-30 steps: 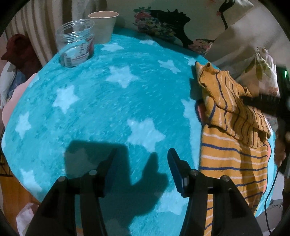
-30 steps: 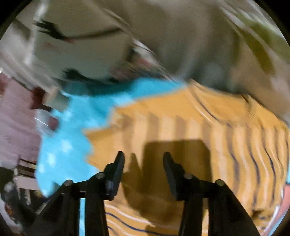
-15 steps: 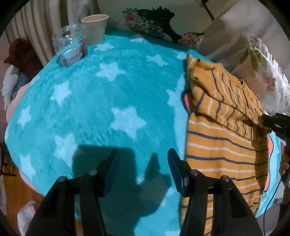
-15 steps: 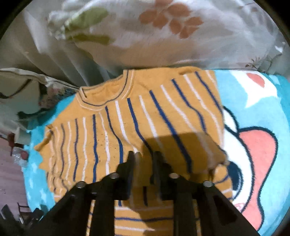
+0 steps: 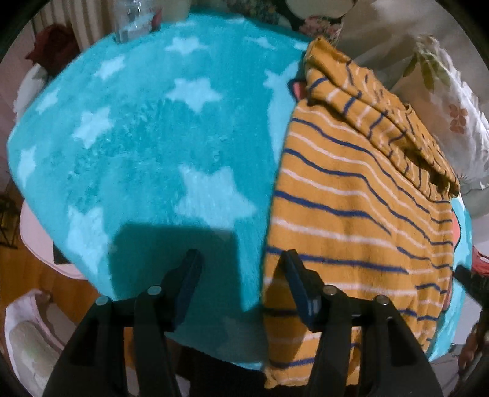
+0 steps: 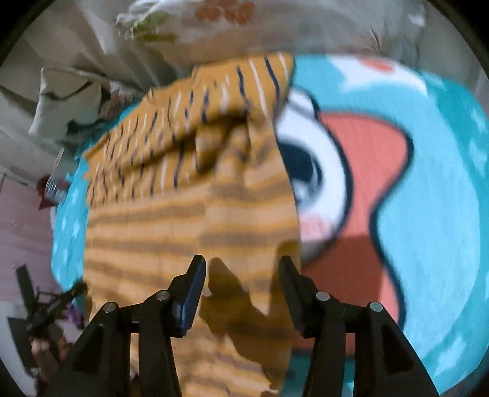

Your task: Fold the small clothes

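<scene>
An orange shirt with blue and white stripes (image 5: 351,207) lies on a turquoise star blanket (image 5: 159,143), its top part folded down over the body. My left gripper (image 5: 241,268) is open and empty, hovering just left of the shirt's near left edge. In the right wrist view the shirt (image 6: 189,220) fills the middle, blurred by motion. My right gripper (image 6: 241,271) is open and empty above the shirt's near right part, beside the blanket's cartoon face print (image 6: 351,171).
A glass jar (image 5: 134,18) stands at the blanket's far left edge. Floral pillows (image 5: 449,100) lie behind the shirt, also in the right wrist view (image 6: 214,21). The blanket's near edge drops off to a wooden floor (image 5: 39,274).
My right gripper was shut on the shirt's folded edge half a second ago; it has let go, opened and drawn back. My left gripper moved closer to the shirt's left edge.
</scene>
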Demonstrator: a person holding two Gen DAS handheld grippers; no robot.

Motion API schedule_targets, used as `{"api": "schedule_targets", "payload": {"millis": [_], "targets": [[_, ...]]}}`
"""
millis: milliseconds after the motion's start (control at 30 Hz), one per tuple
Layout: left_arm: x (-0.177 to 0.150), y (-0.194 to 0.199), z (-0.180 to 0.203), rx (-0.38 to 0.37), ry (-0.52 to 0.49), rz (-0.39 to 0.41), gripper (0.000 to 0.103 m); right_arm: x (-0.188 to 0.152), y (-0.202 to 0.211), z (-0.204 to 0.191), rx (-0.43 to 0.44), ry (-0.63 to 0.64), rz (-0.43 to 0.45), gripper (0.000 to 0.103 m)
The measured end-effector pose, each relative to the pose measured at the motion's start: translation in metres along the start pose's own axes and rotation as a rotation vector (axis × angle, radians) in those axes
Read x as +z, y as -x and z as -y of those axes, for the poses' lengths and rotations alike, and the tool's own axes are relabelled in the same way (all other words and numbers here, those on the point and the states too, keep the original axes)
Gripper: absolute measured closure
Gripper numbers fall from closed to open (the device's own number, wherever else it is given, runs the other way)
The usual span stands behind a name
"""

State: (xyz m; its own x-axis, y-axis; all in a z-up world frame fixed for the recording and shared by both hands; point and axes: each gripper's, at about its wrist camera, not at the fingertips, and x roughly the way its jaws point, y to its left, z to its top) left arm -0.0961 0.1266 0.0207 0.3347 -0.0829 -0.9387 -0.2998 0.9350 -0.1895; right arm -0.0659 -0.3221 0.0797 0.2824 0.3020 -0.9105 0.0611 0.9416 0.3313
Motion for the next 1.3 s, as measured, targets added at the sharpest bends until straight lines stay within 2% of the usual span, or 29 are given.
{"api": "schedule_targets", "payload": {"millis": [167, 233, 433, 500, 567, 700, 733, 767, 800, 833, 867, 900, 1000, 1133, 1200, 1267, 1300], "targets": [[-0.022, 0.003, 0.014, -0.036, -0.023, 0.014, 0.03, -0.053, -0.006, 0.024, 0.098, -0.027, -0.106, 0.049], [-0.032, 0.005, 0.021, -0.078, -0.039, 0.013, 0.029, -0.069, -0.007, 0.028, 0.176, -0.052, -0.122, 0.049], [-0.053, 0.009, 0.029, -0.273, -0.033, -0.03, 0.029, -0.099, -0.018, 0.02, 0.359, -0.081, -0.2, 0.048], [-0.059, 0.011, 0.029, -0.316, -0.026, -0.038, 0.033, -0.105, -0.015, 0.018, 0.377, -0.07, -0.197, 0.047], [-0.062, 0.009, 0.03, -0.366, -0.017, -0.072, 0.051, -0.108, -0.014, 0.018, 0.414, -0.07, -0.214, 0.047], [-0.069, 0.009, 0.025, -0.374, 0.007, -0.081, 0.056, -0.117, -0.018, 0.011, 0.457, -0.031, -0.274, 0.047], [-0.069, 0.008, 0.025, -0.361, 0.006, -0.082, 0.061, -0.12, -0.02, 0.008, 0.459, -0.016, -0.282, 0.048], [-0.068, 0.006, 0.029, -0.343, 0.004, -0.083, 0.072, -0.123, -0.018, 0.008, 0.46, -0.003, -0.286, 0.049], [-0.068, 0.005, 0.032, -0.303, -0.007, -0.085, 0.079, -0.123, -0.019, 0.005, 0.454, 0.01, -0.283, 0.055], [-0.067, 0.004, 0.033, -0.268, -0.012, -0.091, 0.091, -0.123, -0.019, 0.002, 0.441, 0.027, -0.281, 0.07], [-0.066, 0.005, 0.029, -0.262, 0.0, -0.099, 0.093, -0.123, -0.02, -0.001, 0.427, 0.039, -0.281, 0.078], [-0.066, 0.006, 0.023, -0.269, 0.019, -0.102, 0.094, -0.122, -0.022, -0.003, 0.417, 0.049, -0.286, 0.091], [-0.065, 0.017, 0.012, -0.24, 0.06, -0.094, 0.096, -0.118, -0.023, -0.005, 0.399, 0.067, -0.286, 0.101], [-0.069, 0.043, 0.001, -0.246, 0.101, -0.059, 0.096, -0.115, 0.002, 0.0, 0.407, 0.125, -0.256, 0.101], [-0.07, 0.048, 0.005, -0.218, 0.087, -0.047, 0.096, -0.115, 0.012, 0.002, 0.362, 0.163, -0.234, 0.1], [-0.069, 0.044, 0.012, -0.195, 0.067, -0.052, 0.096, -0.114, 0.014, 0.01, 0.293, 0.164, -0.22, 0.097], [-0.068, 0.041, 0.016, -0.18, 0.054, -0.057, 0.096, -0.114, 0.008, 0.017, 0.302, 0.141, -0.244, 0.085]]}}
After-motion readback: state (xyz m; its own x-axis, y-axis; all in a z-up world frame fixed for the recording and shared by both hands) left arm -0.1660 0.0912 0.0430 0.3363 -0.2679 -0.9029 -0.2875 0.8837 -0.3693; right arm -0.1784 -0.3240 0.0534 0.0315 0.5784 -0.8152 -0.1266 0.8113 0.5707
